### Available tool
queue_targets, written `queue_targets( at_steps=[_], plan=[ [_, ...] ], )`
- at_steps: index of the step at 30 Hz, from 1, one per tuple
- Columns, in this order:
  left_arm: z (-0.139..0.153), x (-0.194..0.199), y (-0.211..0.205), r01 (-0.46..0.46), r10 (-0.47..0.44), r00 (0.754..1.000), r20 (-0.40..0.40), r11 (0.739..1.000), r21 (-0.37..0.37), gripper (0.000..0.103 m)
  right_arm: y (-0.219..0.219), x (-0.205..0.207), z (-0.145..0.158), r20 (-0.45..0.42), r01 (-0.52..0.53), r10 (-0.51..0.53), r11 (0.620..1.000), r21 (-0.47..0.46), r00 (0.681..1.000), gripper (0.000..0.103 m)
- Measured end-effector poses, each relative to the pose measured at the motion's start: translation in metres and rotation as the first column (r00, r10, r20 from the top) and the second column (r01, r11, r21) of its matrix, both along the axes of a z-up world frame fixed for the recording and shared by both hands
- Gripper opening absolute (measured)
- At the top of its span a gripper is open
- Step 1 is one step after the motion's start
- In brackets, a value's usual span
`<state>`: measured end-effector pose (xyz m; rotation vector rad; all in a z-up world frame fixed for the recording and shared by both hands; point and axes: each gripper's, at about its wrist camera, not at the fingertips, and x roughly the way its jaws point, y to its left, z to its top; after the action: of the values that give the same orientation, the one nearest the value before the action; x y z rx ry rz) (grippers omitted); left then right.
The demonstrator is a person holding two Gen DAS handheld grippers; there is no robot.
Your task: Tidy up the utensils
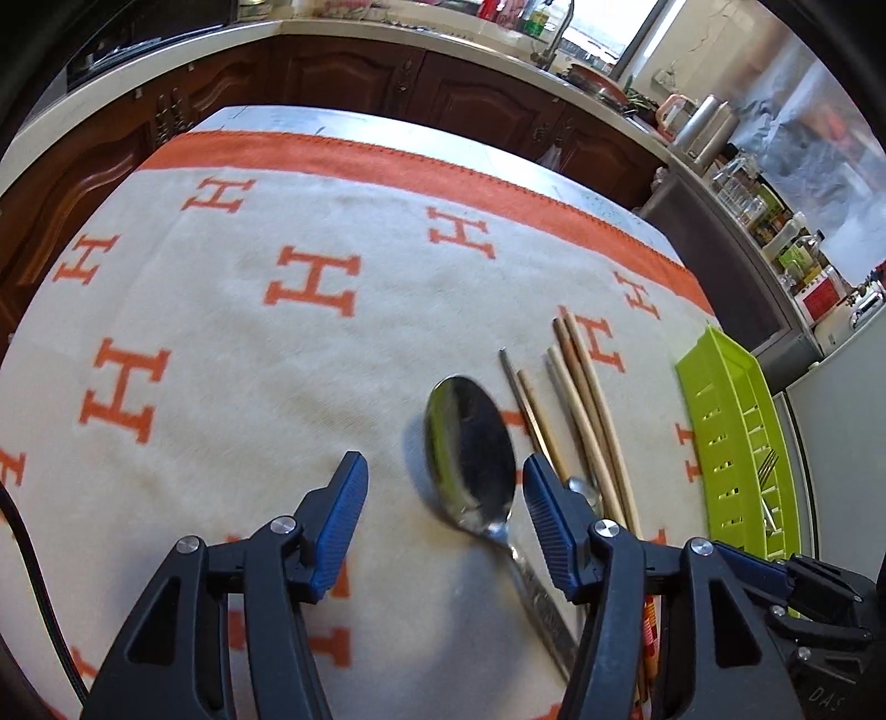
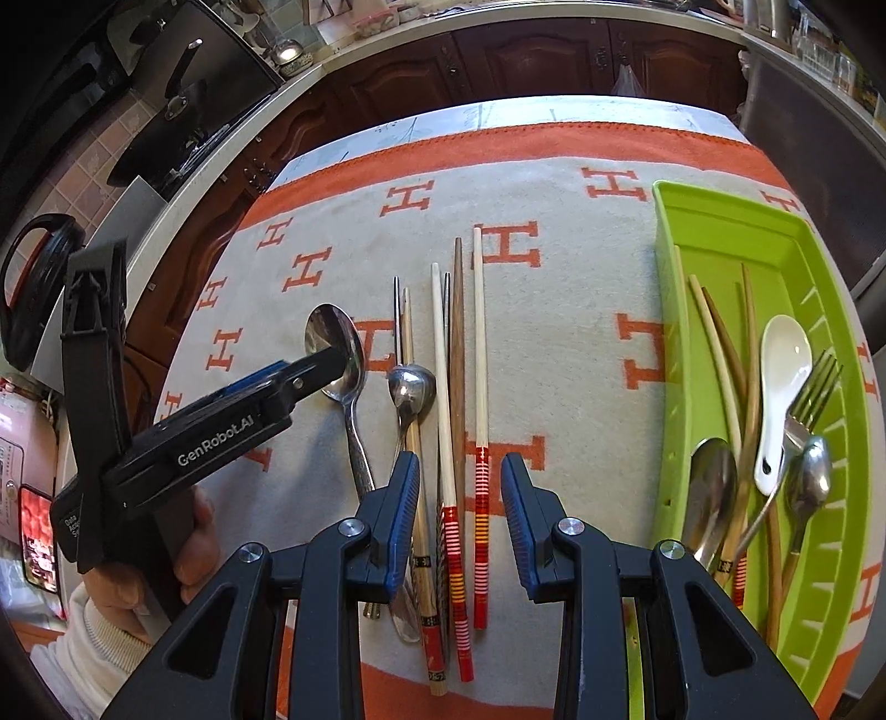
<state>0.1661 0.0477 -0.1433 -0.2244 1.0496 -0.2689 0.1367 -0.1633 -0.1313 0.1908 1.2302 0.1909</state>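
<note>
Meanwhile the left gripper (image 1: 443, 487) hangs with jaws apart around the big steel spoon (image 1: 470, 443), pads not pressing it. In the right wrist view the right gripper (image 2: 459, 498) stands apart, nothing clamped, over red-banded chopsticks (image 2: 479, 443) at lower centre. Roughly half seems done: the green tray (image 2: 720, 221) at right already holds a white ceramic spoon (image 2: 781, 382), a fork (image 2: 808, 399), spoons and chopsticks. Left on the cloth (image 1: 221, 332): two spoons and perhaps six chopsticks, though overlaps blur the count.

Bright daylight from the window (image 1: 603, 33) behind my table — glare on the large spoon (image 1: 469, 437), soft shadow left of it, fisheye edges bent, dark.
</note>
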Motion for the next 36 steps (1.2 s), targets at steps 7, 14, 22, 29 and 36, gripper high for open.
queue_targets(
  at_steps=[7,14,22,29,36],
  plan=[
    [-0.006,-0.003,-0.016,0.048,-0.049,0.99,0.13,0.999,0.012,0.042,-0.002,0.01,-0.012,-0.006,0.006,-0.006,1.0,0.003,1.0,0.031],
    [-0.011,0.0,-0.018,0.073,-0.066,0.99,0.123,0.996,-0.054,0.007,0.0,0.012,-0.018,-0.003,-0.01,0.01,1.0,0.011,1.0,0.031],
    [-0.013,0.001,-0.003,0.041,-0.034,0.998,0.05,0.989,-0.143,0.002,0.02,0.008,-0.014,0.006,-0.065,0.065,0.998,0.021,0.998,0.027],
    [-0.006,-0.011,0.019,0.003,-0.001,1.0,0.016,0.988,-0.155,0.001,0.043,0.008,-0.02,0.001,-0.105,0.105,0.994,0.005,0.994,0.021],
    [0.011,-0.024,0.041,-0.008,0.013,0.999,0.03,0.988,-0.152,0.001,0.058,0.023,-0.03,-0.015,-0.087,0.086,0.995,-0.04,0.996,0.02]
  ],
)
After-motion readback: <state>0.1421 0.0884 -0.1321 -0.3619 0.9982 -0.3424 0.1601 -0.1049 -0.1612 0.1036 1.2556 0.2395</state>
